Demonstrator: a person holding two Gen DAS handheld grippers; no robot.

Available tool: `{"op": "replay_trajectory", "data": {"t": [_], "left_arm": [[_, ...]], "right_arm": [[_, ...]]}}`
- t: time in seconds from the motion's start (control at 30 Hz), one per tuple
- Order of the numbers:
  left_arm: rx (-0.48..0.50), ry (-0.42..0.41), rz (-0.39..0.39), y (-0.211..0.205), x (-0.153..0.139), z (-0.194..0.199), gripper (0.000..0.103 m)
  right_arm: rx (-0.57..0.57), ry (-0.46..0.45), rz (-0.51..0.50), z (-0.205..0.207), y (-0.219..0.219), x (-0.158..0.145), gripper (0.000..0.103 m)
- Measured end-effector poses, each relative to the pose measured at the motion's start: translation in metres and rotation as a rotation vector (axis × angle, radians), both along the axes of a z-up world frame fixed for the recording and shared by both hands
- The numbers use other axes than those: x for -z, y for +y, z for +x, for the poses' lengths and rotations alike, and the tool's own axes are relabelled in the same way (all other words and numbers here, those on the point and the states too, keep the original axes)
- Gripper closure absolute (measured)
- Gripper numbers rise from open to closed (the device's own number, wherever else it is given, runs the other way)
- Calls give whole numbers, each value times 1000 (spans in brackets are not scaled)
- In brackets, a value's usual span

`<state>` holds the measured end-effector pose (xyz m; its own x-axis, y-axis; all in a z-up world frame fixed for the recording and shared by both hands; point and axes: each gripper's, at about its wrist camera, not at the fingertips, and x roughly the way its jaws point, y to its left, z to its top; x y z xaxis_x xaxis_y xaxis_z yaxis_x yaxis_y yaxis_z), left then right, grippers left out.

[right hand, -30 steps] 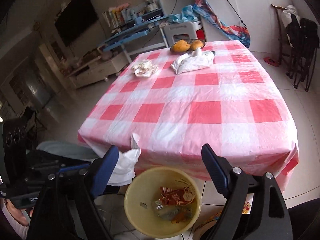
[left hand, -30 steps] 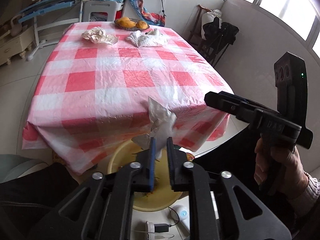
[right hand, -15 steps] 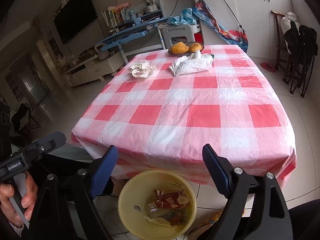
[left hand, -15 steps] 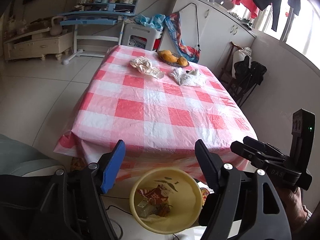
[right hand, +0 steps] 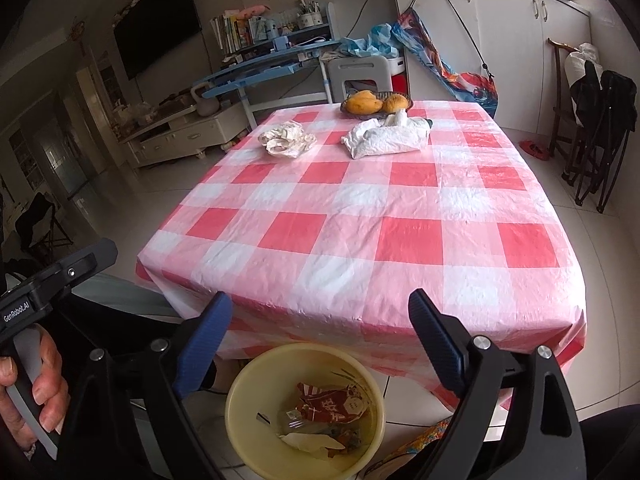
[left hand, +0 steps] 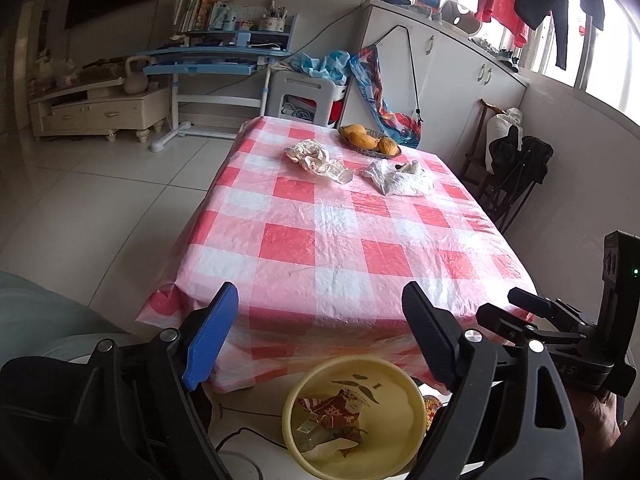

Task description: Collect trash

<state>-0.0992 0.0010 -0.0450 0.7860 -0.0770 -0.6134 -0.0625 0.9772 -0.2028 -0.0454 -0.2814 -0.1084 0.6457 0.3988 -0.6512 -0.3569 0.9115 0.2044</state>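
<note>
Nearest, the left gripper [left hand: 320, 340] and right gripper [right hand: 320, 340] both gape wide and hold nothing, above the yellow bin [right hand: 240, 412] with wrappers at 6 o'clock. Farther, on the checked surface [right hand: 360, 220], a crumpled paper [right hand: 286, 140] lies at 11 o'clock, a white bag [right hand: 386, 136] and fruit bowl [right hand: 374, 104] at 12.

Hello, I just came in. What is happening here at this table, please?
A person is collecting trash with a handheld gripper in each hand. Both the left gripper and the right gripper are open and empty, held above the yellow bin at the near table edge. The bin already holds wrappers and a tissue. Two crumpled pieces remain at the far end of the checked tablecloth: a cream wad and a white wad, near a fruit basket.
</note>
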Motion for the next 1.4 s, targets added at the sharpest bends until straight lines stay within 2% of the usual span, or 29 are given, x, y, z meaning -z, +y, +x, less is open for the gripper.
{"op": "replay_trajectory", "data": {"t": [0.77, 1.4], "left_arm": [[1, 1, 23, -4, 1, 0, 20], [0, 9, 23, -5, 2, 2, 19]], "right_arm": [[-45, -56, -123, -7, 27, 4, 17], [-53, -56, -137, -8, 32, 6, 16]]}}
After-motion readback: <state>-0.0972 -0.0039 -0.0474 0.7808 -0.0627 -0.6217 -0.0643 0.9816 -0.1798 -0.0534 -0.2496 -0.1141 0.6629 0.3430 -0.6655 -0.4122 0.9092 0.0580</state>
